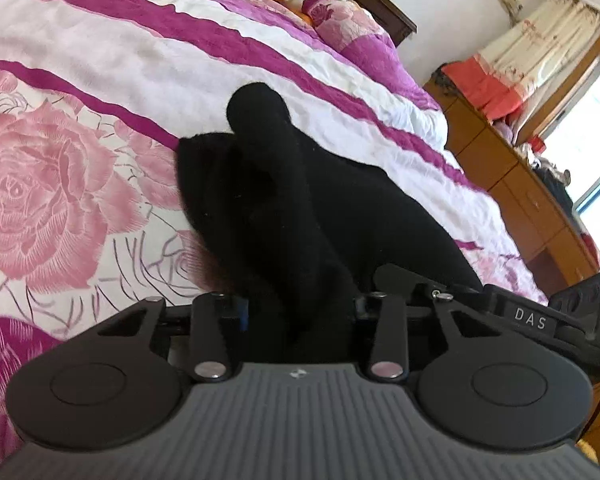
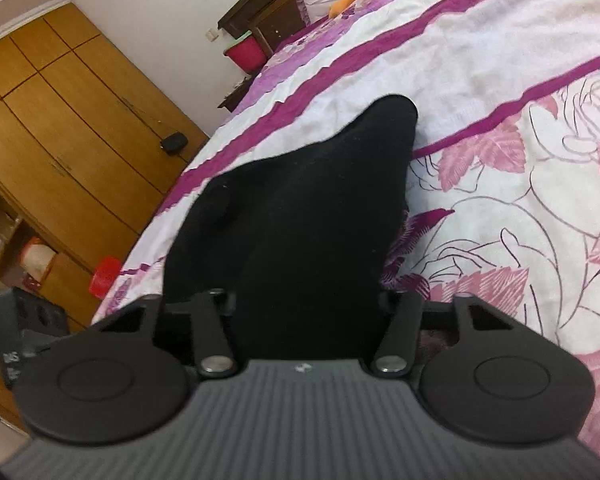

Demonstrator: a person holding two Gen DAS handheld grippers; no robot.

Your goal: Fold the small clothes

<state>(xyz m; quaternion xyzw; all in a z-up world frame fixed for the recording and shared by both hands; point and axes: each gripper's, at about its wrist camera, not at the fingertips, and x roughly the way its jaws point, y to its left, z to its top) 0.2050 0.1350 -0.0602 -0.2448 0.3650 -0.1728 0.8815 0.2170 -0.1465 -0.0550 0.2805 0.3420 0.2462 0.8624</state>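
Left tool (image 1: 300, 308) is clamped on the black sock (image 1: 284, 208), which hangs bunched above the bed (image 1: 100, 80) with its rose-print cover. Right tool (image 2: 308, 300) is buried in the black sock (image 2: 300, 208) too; whether it's clamped, I cannot tell.

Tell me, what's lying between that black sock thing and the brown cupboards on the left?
In the right wrist view, only bedspread: a white and purple-striped strip separates the black garment from the bed's edge, then the wooden wardrobe.
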